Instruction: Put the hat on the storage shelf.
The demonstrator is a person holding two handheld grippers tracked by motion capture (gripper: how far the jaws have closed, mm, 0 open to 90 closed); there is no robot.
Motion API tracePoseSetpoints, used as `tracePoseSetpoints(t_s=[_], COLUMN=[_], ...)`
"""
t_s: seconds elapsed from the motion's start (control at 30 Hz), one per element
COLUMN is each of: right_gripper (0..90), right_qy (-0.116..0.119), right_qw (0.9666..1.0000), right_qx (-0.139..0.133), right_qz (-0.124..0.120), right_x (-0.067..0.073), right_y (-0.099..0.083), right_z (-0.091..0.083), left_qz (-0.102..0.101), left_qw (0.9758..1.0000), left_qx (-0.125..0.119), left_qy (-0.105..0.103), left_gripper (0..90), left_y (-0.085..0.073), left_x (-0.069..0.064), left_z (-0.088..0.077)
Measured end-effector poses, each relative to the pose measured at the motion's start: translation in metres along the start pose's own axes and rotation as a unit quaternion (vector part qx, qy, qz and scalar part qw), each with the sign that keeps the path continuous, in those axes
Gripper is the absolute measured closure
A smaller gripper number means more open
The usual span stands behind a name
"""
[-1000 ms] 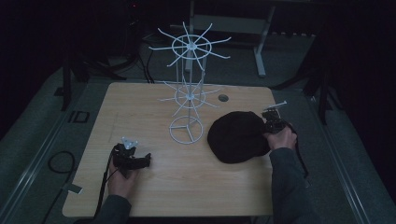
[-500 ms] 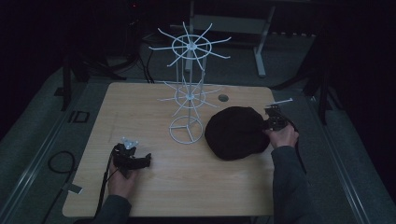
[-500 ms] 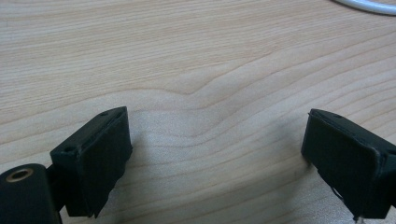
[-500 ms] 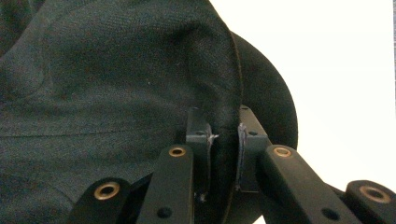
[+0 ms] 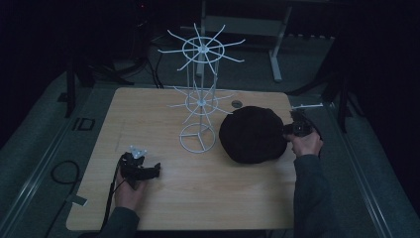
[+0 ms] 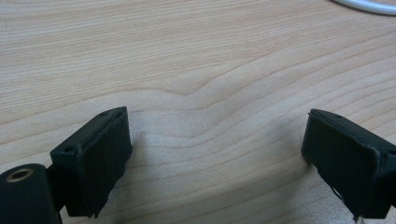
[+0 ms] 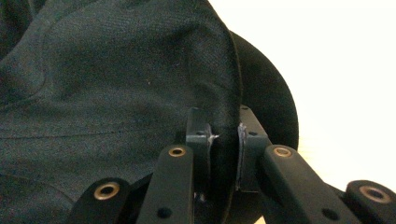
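Your left claw (image 5: 154, 170) rests low over the bench (image 5: 148, 119) near its front left, jaws spread wide with only bare wood between them. The white wire rack (image 5: 199, 99) stands mid-bench. Just right of its ring base lies the black cap (image 5: 252, 134), roundish, long axis unclear, no readable label. Your right claw (image 5: 288, 130) is clamped on the cap's right edge, fabric pinched between the pads (image 7: 243, 135).

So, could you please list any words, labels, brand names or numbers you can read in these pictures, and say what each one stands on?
None can be read.
The black cap shows plain fabric with no logo in the right gripper view.
The white wire display stand and wooden table carry no lettering.
The dark mark beside the table's left edge is too dim to read.
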State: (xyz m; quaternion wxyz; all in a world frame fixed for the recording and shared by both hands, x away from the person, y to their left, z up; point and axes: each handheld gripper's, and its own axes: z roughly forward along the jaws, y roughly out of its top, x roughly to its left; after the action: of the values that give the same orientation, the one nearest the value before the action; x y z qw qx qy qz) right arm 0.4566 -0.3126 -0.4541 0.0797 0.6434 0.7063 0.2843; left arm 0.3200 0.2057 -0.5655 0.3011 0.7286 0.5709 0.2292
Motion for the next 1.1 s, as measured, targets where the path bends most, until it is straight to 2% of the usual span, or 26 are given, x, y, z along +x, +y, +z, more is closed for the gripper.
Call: tracePoseSetpoints(t_s=[0.63, 1.1], right_gripper=[79.3, 79.2], right_qy=[0.019, 0.017], right_qw=[0.9994, 0.9984], right_qx=[-0.027, -0.054], right_qz=[0.008, 0.003], right_x=[-0.009, -0.016], right_y=[0.01, 0.015], right_z=[-0.031, -0.059], left_qz=[0.0, 0.0], left_qw=[1.0, 1.0], left_qx=[0.0, 0.0], left_qy=[0.0, 0.0], left_gripper=[8.8, 8.7], left_y=[0.0, 0.0], left_x=[-0.001, -0.001], left_z=[0.0, 0.0])
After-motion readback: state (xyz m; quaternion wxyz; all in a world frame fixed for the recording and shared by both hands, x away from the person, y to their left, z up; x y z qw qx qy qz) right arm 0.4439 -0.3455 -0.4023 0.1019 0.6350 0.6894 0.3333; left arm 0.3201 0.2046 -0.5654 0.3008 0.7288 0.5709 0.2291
